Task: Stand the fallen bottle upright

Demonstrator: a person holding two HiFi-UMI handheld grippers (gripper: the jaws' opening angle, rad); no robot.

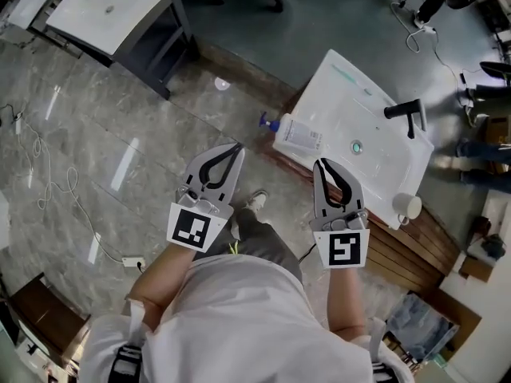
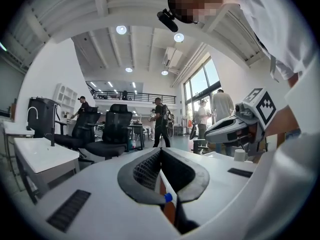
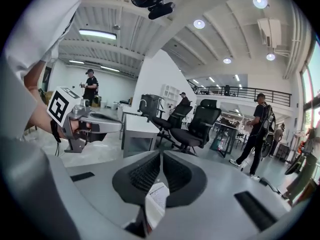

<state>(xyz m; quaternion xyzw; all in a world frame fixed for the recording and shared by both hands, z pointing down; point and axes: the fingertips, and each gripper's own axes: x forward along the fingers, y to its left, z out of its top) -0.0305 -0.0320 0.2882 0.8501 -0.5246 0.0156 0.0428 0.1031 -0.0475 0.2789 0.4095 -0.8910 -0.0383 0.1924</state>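
White plastic pump bottle with a blue nozzle [image 1: 299, 132] is lying sideways on the white ceramic sink's [image 1: 375, 162] near edge. Left gripper [image 1: 237, 148] and right gripper [image 1: 319, 164] are hovering near that sink, fingers [image 2: 142, 171] pinched together, gripping nothing.

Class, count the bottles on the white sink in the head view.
1: a pump bottle lies on its side at the sink's left corner, its blue pump head past the edge. No other bottle shows.
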